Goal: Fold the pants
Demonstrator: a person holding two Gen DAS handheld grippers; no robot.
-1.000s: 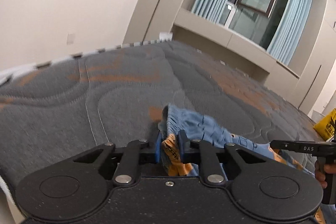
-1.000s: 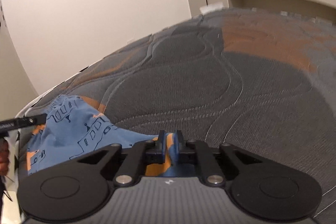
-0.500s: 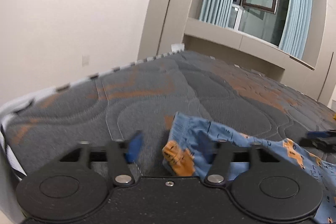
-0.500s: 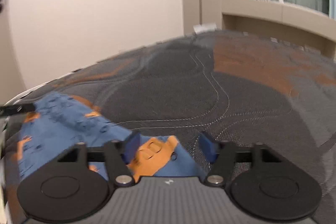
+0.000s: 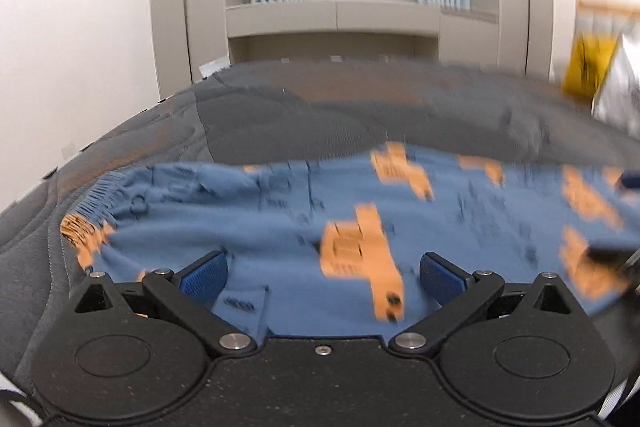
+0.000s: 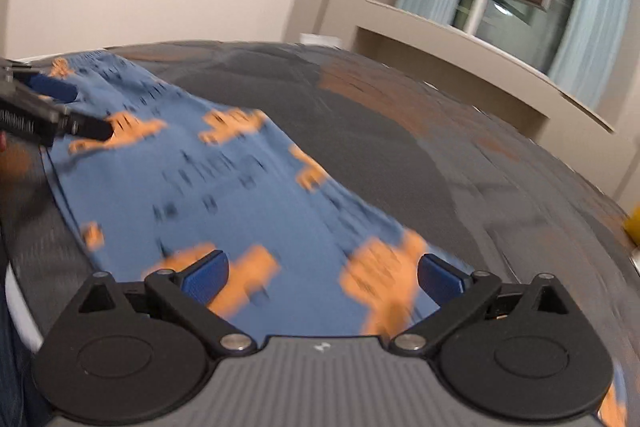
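pants (image 5: 280,227), blue with orange print: lay spread on grey mattress (image 5: 320,115). left gripper (image 5: 322,273), right gripper (image 6: 322,273): jaws opening wide, holding nothing.

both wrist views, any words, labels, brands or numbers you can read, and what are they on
Nothing reads clearly in either view.
Black left tool seen in the right wrist view: pale lettering on its side, too blurred to read.
Blue pants with orange block prints: small dark marks on the fabric, smeared by motion, unreadable.
Yellow bag at the right edge of the left wrist view: dark markings, too blurred to read.
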